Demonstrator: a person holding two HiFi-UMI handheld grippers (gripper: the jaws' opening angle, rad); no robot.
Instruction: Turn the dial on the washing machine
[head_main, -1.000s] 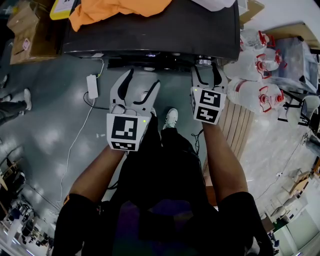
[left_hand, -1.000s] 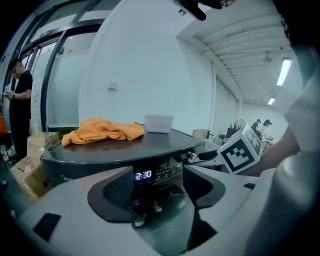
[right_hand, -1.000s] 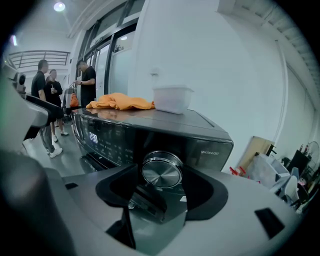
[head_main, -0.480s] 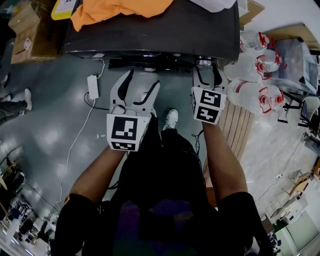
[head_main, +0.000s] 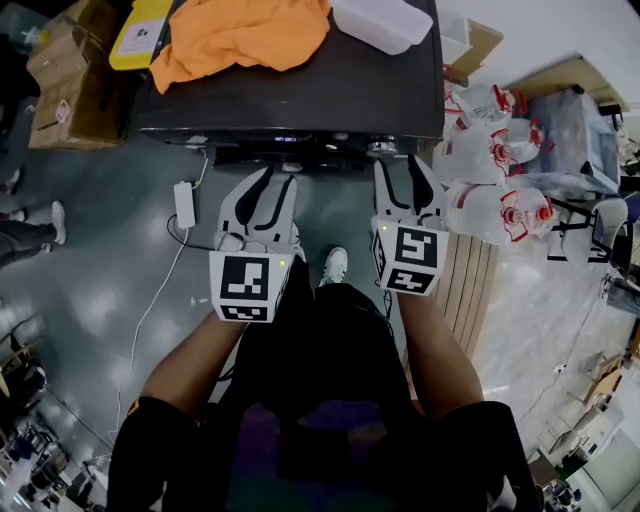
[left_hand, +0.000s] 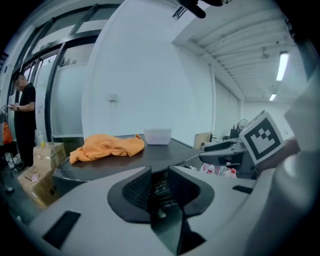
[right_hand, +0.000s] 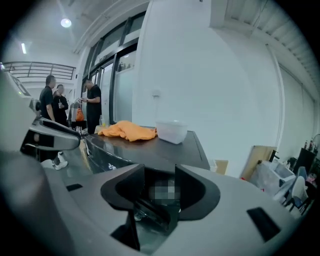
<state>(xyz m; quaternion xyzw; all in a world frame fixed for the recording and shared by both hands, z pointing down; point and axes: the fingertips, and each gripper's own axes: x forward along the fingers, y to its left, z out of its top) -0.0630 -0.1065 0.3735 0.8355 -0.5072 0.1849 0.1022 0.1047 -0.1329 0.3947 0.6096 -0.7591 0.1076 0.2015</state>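
Note:
The washing machine (head_main: 330, 90) is a dark box at the top of the head view, with its front control strip (head_main: 300, 150) facing me. I cannot pick out the dial in any view. An orange cloth (head_main: 240, 35) and a white tub (head_main: 385, 20) lie on its lid. My left gripper (head_main: 275, 182) hangs just before the strip. Its jaws have just been closing and stand narrowly open with nothing between them (left_hand: 160, 185). My right gripper (head_main: 402, 168) is beside it at the strip's right end, also just closing, open and empty (right_hand: 160, 192).
Cardboard boxes (head_main: 70, 70) stand left of the machine and several water jugs (head_main: 490, 160) crowd its right side by a wooden pallet (head_main: 470, 250). A power strip (head_main: 185, 172) with a cable lies on the floor. People (right_hand: 92, 105) stand beyond the machine's left side.
Both grippers have come up closer to the machine's front. The left jaws have narrowed a lot and the right jaws a little. More of the lid shows in the head view.

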